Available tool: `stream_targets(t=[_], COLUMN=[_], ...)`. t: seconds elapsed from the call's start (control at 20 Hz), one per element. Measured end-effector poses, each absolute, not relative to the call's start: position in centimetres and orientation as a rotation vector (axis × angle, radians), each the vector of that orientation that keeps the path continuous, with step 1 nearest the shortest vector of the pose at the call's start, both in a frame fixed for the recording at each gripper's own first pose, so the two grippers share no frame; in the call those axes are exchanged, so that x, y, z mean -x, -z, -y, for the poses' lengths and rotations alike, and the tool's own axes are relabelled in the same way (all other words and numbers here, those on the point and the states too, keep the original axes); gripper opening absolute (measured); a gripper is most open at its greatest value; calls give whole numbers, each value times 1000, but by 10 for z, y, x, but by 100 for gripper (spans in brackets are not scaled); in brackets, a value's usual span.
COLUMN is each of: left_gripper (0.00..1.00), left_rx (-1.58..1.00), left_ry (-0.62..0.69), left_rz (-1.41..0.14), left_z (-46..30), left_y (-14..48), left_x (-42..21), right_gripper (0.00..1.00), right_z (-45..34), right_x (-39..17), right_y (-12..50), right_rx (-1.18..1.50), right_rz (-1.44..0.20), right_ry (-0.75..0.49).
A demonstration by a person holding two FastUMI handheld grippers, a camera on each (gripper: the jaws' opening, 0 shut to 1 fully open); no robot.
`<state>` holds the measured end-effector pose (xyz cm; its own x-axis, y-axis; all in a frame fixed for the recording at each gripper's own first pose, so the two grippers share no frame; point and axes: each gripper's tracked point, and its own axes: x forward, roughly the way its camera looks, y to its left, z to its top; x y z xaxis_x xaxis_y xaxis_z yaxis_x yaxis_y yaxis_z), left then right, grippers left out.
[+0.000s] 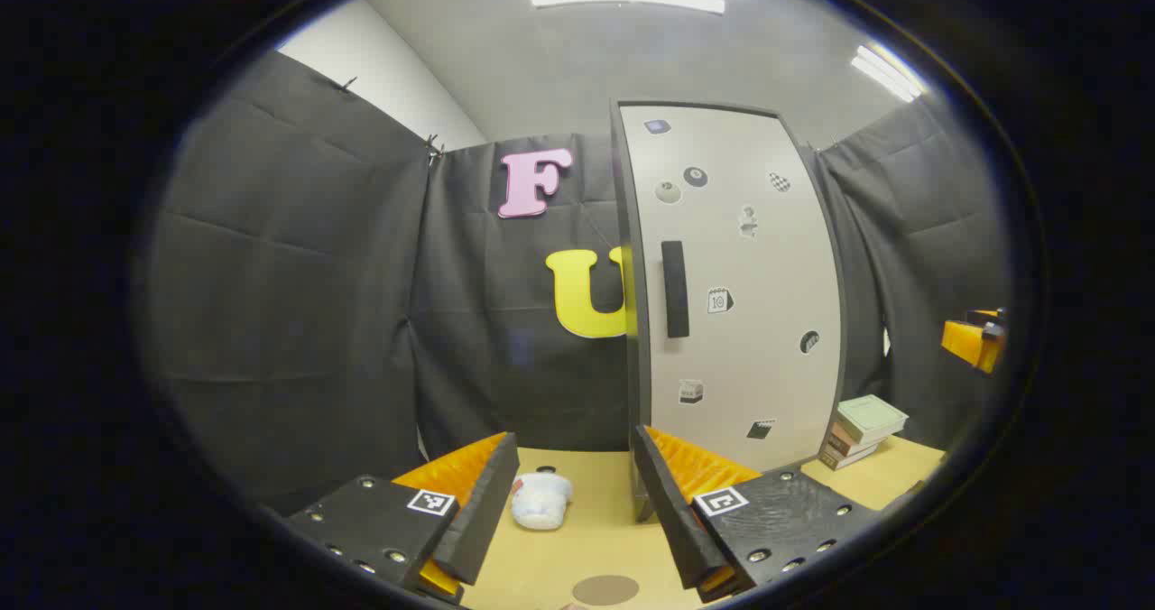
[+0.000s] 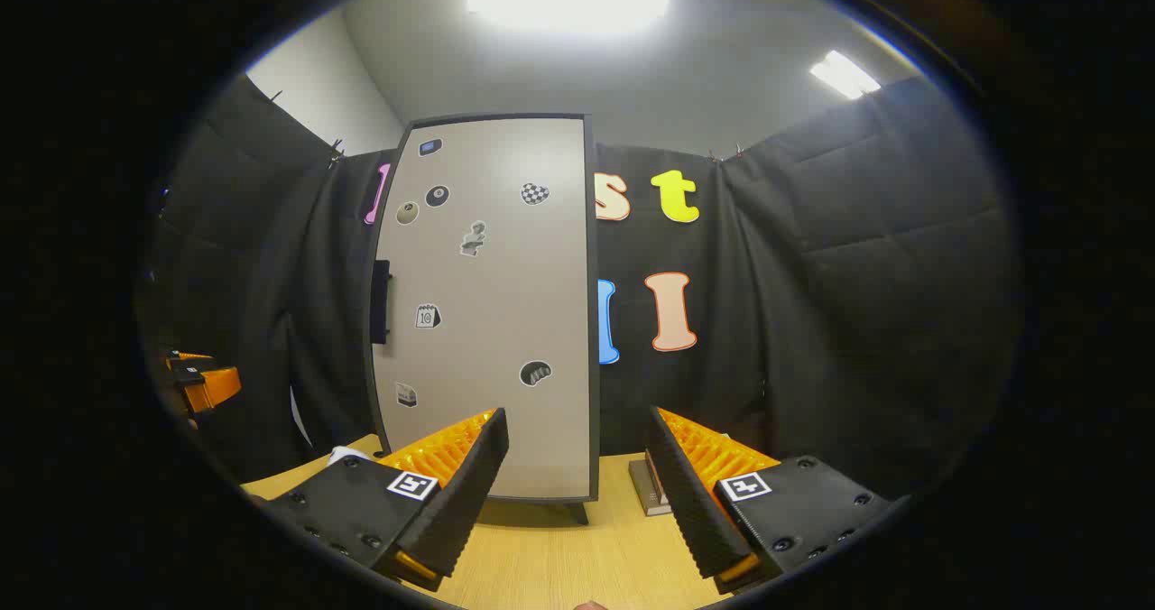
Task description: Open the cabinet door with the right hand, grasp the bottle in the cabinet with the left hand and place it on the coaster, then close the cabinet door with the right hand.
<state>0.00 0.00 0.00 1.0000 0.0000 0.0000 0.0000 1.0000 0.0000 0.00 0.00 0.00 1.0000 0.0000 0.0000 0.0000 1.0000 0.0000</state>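
Observation:
The cabinet (image 1: 740, 303) stands upright on the wooden table, its pale door shut and dotted with stickers. A black vertical handle (image 1: 674, 288) sits near the door's left edge. What is inside stays hidden behind the door. A round brown coaster (image 1: 605, 589) lies on the table just ahead of my left gripper (image 1: 573, 452), which is open and holds nothing. In the right gripper view the cabinet door (image 2: 492, 321) faces me with its handle (image 2: 381, 301) at the left edge. My right gripper (image 2: 577, 429) is open a short way before it.
A small white crumpled object (image 1: 540, 500) lies on the table (image 1: 586, 538) left of the cabinet. A stack of books (image 1: 862, 429) sits to the cabinet's right, with the books (image 2: 645, 488) low beside it in the right gripper view. Black cloth walls close in all round.

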Motion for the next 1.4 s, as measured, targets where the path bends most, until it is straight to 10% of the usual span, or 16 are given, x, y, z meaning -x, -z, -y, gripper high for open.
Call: stream_targets(t=[1.4], left_gripper=[81], left_rx=[-62], left_ry=[-126], left_rz=[9], left_z=[-69], left_y=[6], left_x=[30], right_gripper=[98], right_z=[-120], right_x=[-72], right_y=[-90], right_rx=[-37], right_rz=[88], right_ry=[-221])
